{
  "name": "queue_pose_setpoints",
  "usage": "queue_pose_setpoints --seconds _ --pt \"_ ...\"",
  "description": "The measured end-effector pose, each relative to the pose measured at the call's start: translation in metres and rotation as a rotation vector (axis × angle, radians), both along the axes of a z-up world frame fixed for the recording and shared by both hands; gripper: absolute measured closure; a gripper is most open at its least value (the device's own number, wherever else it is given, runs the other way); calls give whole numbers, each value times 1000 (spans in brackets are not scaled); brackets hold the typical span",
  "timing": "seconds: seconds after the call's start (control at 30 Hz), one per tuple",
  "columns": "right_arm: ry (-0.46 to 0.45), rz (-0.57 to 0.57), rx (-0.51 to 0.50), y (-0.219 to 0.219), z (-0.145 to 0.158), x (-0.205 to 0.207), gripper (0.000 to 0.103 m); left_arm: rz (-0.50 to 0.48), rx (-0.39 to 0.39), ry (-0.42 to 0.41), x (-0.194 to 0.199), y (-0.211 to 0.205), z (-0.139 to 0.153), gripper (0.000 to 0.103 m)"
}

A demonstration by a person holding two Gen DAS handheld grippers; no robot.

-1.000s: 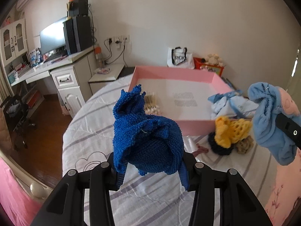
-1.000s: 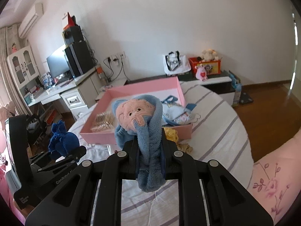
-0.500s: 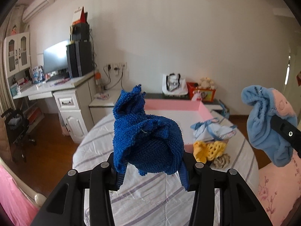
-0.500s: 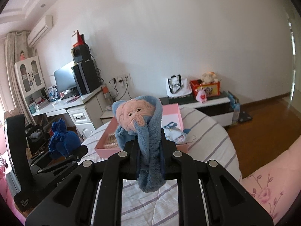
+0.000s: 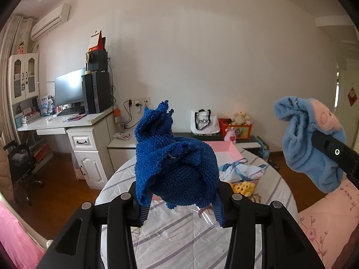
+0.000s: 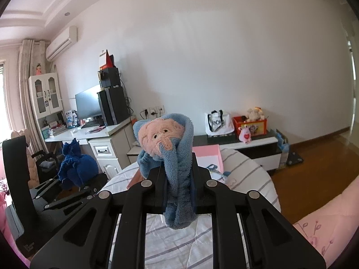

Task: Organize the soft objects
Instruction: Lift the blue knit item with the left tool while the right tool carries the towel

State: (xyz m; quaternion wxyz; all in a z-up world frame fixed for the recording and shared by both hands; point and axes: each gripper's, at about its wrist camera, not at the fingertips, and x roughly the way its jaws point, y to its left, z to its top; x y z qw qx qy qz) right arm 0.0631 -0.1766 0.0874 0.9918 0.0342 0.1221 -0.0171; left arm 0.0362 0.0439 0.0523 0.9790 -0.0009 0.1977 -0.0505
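Observation:
My left gripper (image 5: 179, 204) is shut on a dark blue knitted item (image 5: 172, 157) and holds it high above the striped bed. It also shows in the right wrist view (image 6: 76, 168). My right gripper (image 6: 179, 186) is shut on a light blue fleece toy with a pink face (image 6: 168, 143), also held high; it shows at the right of the left wrist view (image 5: 311, 141). A pink box (image 5: 226, 149) lies on the bed beyond, with pale blue cloth (image 5: 242, 171) and a yellow knitted piece (image 5: 243, 187) beside it.
A white desk (image 5: 67, 123) with a monitor and computer tower stands at the left. A low cabinet (image 6: 258, 143) with a bag and toys lines the far wall. A pink quilt (image 5: 332, 224) is at the right. A black chair (image 5: 20, 165) stands at far left.
Both grippers have risen and tilted up with their items; the bed and pink box now sit lower and farther in both views. Both grips are unchanged.

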Motion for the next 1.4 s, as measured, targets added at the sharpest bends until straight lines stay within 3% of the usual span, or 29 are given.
queue_pose_setpoints --seconds 0.57,1.4 --pt "-22 10 -19 3 4 -9 89 -11 1 -31 -35 9 -6 61" --pt "24 11 -31 8 -1 10 89 -5 9 1 -12 -1 -7 61"
